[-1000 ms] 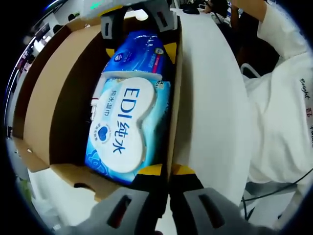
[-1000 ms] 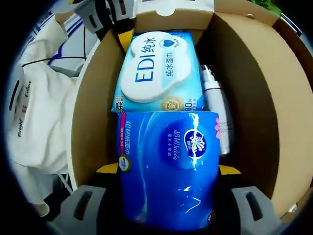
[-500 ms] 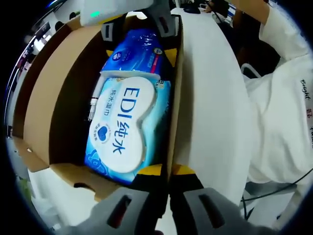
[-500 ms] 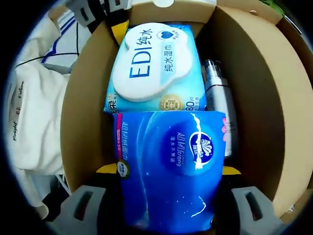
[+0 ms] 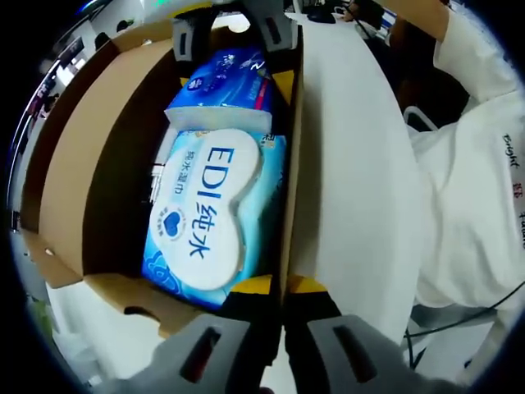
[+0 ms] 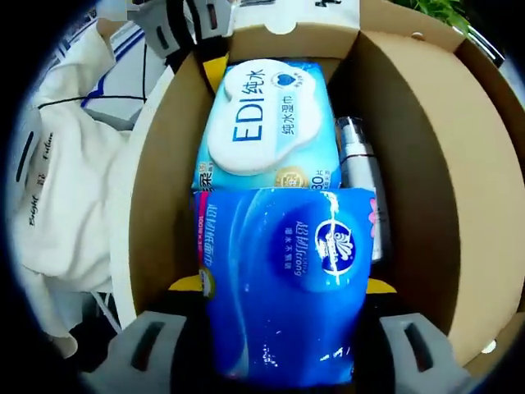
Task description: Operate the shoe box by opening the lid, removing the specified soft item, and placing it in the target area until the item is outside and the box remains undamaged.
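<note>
Lifted since a second ago, the blue tissue pack (image 6: pixel 283 279) sits squeezed between the right gripper (image 6: pixel 283 287) fingers; left gripper (image 5: pixel 279 287) fingers pinch the box wall (image 5: pixel 289 164). Raise it straight, clear of the wipes (image 6: pixel 267 123).

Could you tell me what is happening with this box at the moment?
A person with a gripper in each hand is emptying an open brown cardboard shoe box. The right gripper is shut on a soft dark blue tissue pack, its jaws on either side of it. The left gripper is clamped on the box's side wall, apparently steadying it. Inside lie a light blue EDI wet-wipes pack and a slim silver bottle beside it.
</note>
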{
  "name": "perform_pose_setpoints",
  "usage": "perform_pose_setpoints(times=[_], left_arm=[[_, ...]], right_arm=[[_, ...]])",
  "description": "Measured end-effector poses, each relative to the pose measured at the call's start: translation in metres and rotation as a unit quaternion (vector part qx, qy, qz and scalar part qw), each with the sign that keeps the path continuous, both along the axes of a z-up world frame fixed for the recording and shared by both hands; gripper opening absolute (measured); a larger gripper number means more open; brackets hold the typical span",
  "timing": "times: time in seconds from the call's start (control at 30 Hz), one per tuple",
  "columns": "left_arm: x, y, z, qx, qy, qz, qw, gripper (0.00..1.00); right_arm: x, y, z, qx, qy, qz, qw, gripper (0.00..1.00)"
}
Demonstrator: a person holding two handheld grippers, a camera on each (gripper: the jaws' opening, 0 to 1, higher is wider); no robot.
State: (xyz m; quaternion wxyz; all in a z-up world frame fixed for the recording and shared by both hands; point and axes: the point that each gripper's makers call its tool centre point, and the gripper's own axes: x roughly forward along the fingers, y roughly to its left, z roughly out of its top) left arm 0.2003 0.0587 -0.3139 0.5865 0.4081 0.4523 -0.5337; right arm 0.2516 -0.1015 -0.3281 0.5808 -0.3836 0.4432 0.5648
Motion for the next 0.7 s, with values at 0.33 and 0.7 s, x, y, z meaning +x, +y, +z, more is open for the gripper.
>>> perform_pose_setpoints(times=[0.33, 0.7], left_arm=[[0.016, 0.0, 0.002, 0.0, 0.003, 0.004, 1.0, 0.02], [0.013, -0.001, 0.001, 0.002, 0.0, 0.003, 1.0, 0.02]], right_arm=[[0.009, 0.004, 0.015, 0.086, -0.014, -0.004, 0.9962, 0.65], [0.001, 0.024, 0.06, 0.164, -0.031, -0.012, 0.986, 0.66]])
